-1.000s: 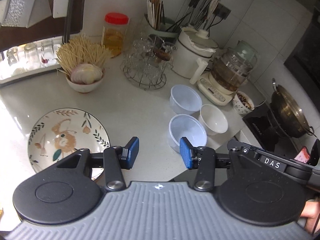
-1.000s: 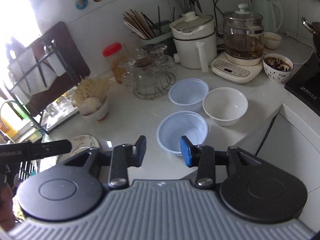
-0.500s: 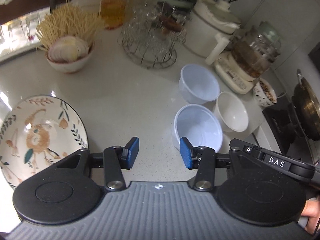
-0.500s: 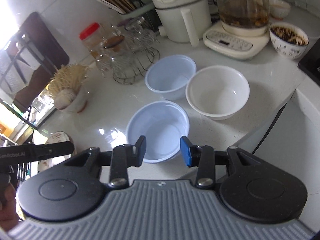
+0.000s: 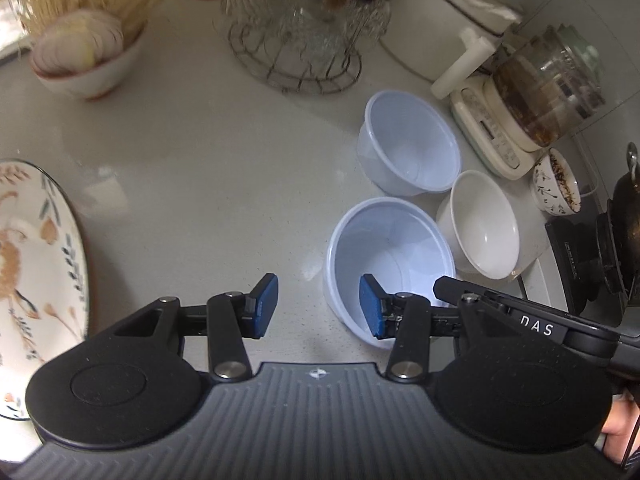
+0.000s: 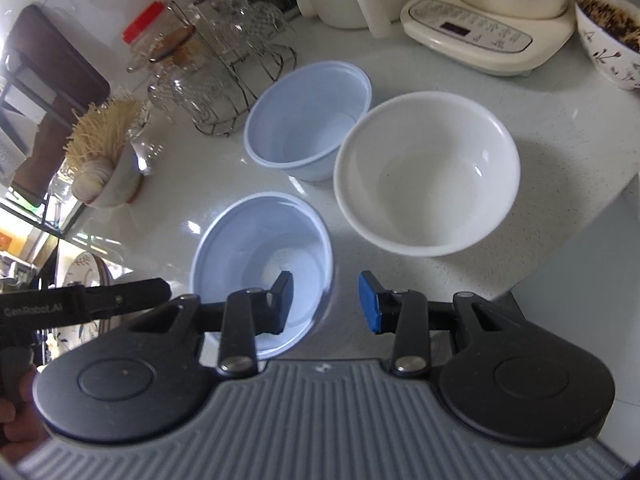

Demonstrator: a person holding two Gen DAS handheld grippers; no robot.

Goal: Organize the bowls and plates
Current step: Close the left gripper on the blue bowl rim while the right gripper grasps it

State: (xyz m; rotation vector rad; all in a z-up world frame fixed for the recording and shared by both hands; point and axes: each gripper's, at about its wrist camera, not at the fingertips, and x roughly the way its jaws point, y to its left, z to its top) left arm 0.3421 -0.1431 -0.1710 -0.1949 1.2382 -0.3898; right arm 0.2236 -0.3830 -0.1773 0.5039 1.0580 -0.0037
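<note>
Countertop (image 5: 192, 168): pale speckled stone, glossy, set against a white tiled wall; its front edge is seen just right of the white bowl.

Landmark: near blue bowl (image 6: 260, 264), translucent pale-blue plastic, round, upright, empty.

Floral plate (image 5: 36, 264): glazed, leaf and orange motifs, lying well left of the landmark, partly cut by the frame.

White bowl (image 6: 428, 176): opaque, smooth, deep, just right of and behind the landmark.

Second blue bowl (image 6: 308, 120): same plastic, directly behind the landmark, beside the white bowl.

Wire glass rack (image 5: 296, 40): placed further behind, to the left.

Left gripper (image 5: 318, 306): blue pads spread, nothing pinched; the landmark's left rim is seen between them.

Right gripper (image 6: 326, 304): pads spread, nothing pinched; the landmark's right rim is seen between them.
</note>
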